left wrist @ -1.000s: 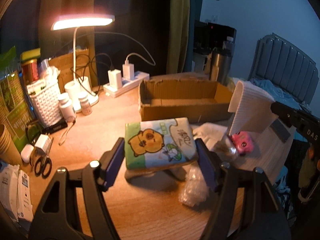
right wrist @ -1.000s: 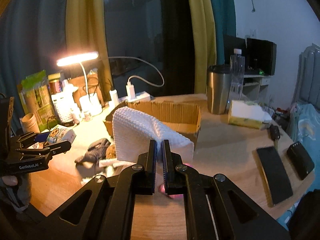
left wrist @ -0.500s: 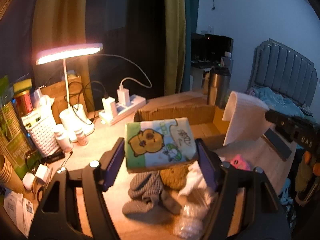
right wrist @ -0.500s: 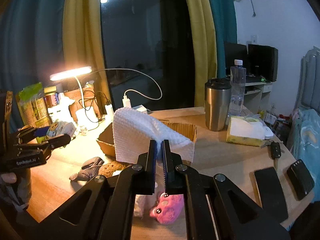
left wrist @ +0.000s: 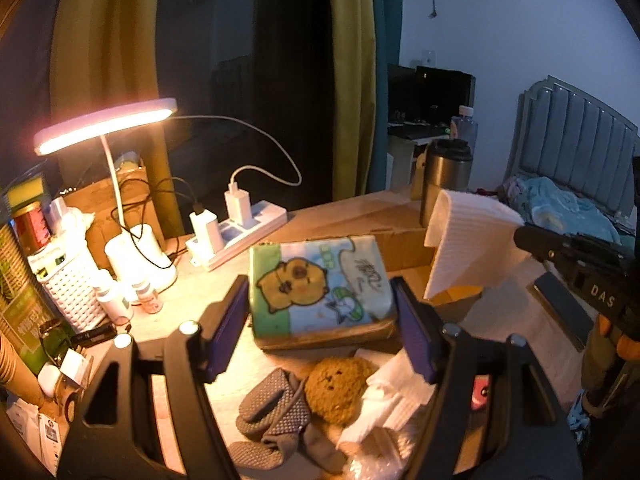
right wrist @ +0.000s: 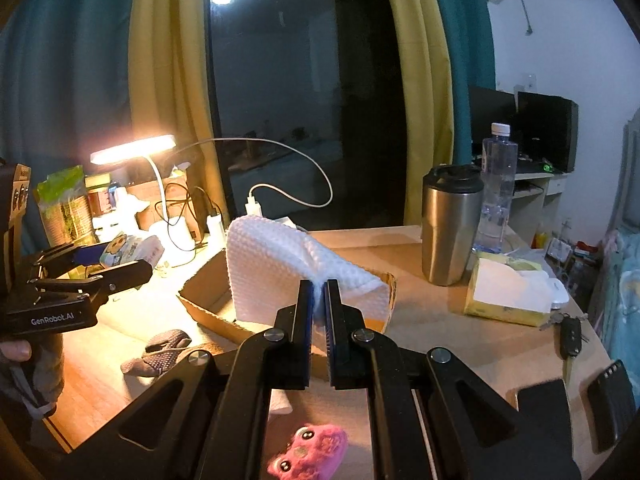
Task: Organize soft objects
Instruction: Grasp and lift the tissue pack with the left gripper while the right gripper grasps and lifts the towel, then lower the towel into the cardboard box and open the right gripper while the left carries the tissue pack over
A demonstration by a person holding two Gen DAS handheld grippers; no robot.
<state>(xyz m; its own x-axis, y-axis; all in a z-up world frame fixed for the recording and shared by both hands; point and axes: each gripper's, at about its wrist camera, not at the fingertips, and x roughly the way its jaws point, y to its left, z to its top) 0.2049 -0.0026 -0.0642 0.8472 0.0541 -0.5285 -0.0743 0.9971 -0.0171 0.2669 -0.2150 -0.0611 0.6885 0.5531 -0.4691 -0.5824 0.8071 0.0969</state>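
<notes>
A tissue pack (left wrist: 320, 284) printed with a cartoon bear hangs above the table, and my left gripper (left wrist: 320, 326) is shut on its sides. Below it lie a grey sock (left wrist: 272, 404), a brown plush (left wrist: 340, 384) and crumpled white tissue (left wrist: 392, 400). My right gripper (right wrist: 318, 296) is shut on a folded white waffle cloth (right wrist: 276, 264), held over the near rim of the open cardboard box (right wrist: 204, 304). A pink plush toy (right wrist: 308, 456) lies on the table under that gripper. The left gripper (right wrist: 116, 264) with its pack (right wrist: 132, 248) shows at the left of the right wrist view.
A lit desk lamp (left wrist: 104, 128), a power strip (left wrist: 240, 236) with chargers, small bottles and a white basket (left wrist: 72, 292) crowd the left. A steel tumbler (right wrist: 452, 224), water bottle (right wrist: 496, 188), yellow tissue box (right wrist: 512, 296), keys (right wrist: 570, 336) and dark phones (right wrist: 608, 400) sit at the right.
Both grippers have moved forward toward the cardboard box, still shut on the pack and the cloth. The sock and brown plush have come into view under the left gripper.
</notes>
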